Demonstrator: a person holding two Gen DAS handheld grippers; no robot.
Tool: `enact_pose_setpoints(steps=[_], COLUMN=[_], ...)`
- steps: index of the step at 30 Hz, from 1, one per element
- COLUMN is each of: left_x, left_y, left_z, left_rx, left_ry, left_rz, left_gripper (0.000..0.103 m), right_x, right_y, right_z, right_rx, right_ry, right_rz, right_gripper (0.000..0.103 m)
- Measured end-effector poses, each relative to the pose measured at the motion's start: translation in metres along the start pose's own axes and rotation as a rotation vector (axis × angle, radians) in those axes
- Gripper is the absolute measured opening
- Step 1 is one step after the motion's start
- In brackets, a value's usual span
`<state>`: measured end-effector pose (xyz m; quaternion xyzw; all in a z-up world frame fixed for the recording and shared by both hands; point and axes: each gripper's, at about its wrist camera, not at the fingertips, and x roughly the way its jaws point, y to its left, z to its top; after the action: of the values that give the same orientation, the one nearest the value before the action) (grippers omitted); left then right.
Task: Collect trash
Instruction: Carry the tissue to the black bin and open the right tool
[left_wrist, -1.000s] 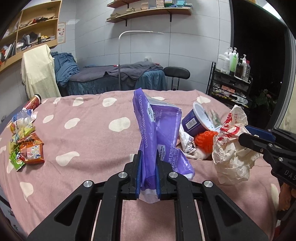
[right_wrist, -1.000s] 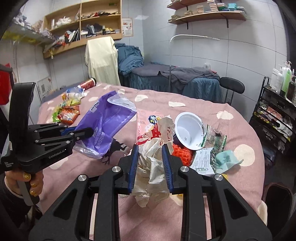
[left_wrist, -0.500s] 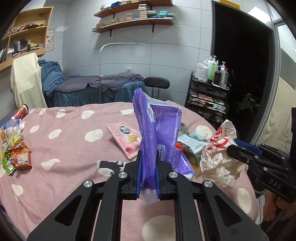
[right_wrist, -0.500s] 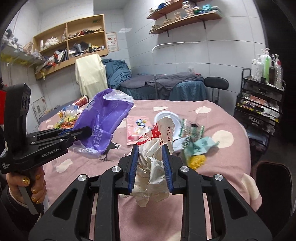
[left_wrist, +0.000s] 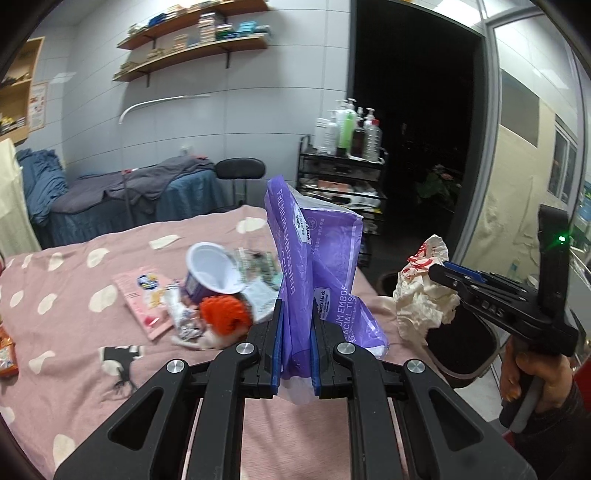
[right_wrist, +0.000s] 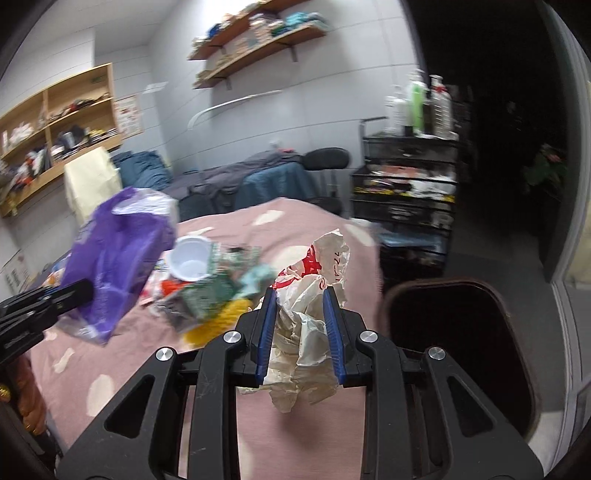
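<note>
A tiled room with wall shelves, a treatment couch under blue and grey covers, and a black trolley of pump bottles surrounds a bed (left_wrist: 74, 306) covered in a pink blanket with pale blotches.

On the blanket near its right edge lies the remaining litter: a pink snack packet (left_wrist: 146, 301), an empty white-lined cup (left_wrist: 212, 271) on its side, an orange netted ball (left_wrist: 223, 312) and printed slips.

The left gripper (left_wrist: 294, 354) is clamped nearly shut on the lower end of a purple tissue wrapper (left_wrist: 314, 266), held upright above the blanket. Its print reads "PREMIUM EMBOSSING" and, partly hidden, "FACIAL TIS"; a small label appears to read "Member's Mark".

The right gripper (right_wrist: 298, 334) is closed on a crumpled white paper wrapper (right_wrist: 310, 310) with red markings too creased to read. It hangs at the bed's edge beside the dark bin (right_wrist: 458, 350) on the floor.

To finish well, I would carry each piece fully over the bin's mouth before loosening the grip. The paper should go first since it is nearer. The light wrapper may cling or drift, so release it low. The right tool shows the letters "DAS".
</note>
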<state>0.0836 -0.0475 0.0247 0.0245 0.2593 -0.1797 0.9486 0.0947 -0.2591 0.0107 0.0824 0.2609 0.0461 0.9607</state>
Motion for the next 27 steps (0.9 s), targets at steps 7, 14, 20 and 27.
enact_pose_setpoints(steps=[7,14,20,27], left_x=[0.018,0.033,0.044,0.056], left_y=[-0.031,-0.052,-0.064,-0.077], left_z=[-0.003,-0.001,0.0,0.001], left_rx=[0.055,0.081,0.094,0.11], left_ry=[0.031,0.07,0.097,0.122], left_rz=[-0.072,-0.114,-0.145,-0.168], left_gripper=[0.012,0.012,0.012,0.012], right_x=[0.023,0.049,0.069,0.076], right_y=[-0.059,-0.099,-0.124,-0.131], right_z=[-0.013,-0.028,-0.041,-0.051], right_rx=[0.078,0.134,0.172,0.189], right_ry=[0.066,0.153,0.226,0.254], right_rz=[-0.187,-0.269,-0.312,-0.331], right_gripper=[0.027,0.027,0.027,0.062])
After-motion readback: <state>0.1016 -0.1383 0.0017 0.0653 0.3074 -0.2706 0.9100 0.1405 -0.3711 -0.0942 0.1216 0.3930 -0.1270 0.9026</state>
